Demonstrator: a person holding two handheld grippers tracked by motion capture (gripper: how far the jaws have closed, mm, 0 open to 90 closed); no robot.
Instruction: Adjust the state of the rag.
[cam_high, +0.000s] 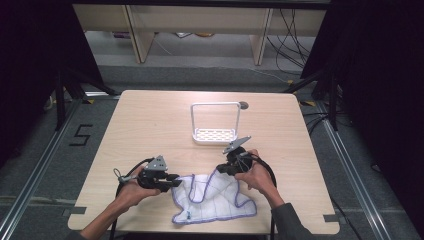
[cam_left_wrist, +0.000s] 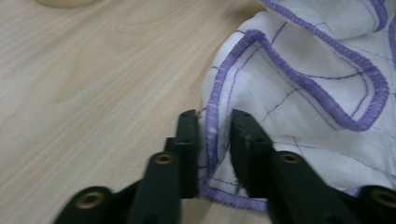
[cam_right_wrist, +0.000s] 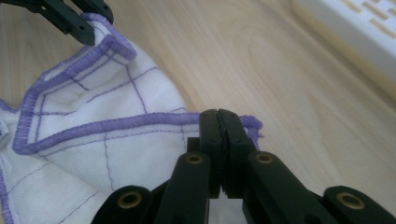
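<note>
I have the white purple-hemmed cloth (cam_high: 212, 198) lying on the near counter (cam_high: 150, 125) between both claws, left claw (cam_left_wrist: 214, 135) pinching its left hem, right claw (cam_right_wrist: 223, 128) clamped on its far-right corner.

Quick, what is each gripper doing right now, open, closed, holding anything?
Left gripper: closed on the purple hem of the white cloth.
Right gripper: closed tight on another edge of the cloth.

White cloth (cam_high: 212, 197) with purple stitched edging and thin purple grid lines, white rack (cam_high: 215, 135), light wood-grain table (cam_high: 150, 125)
</note>
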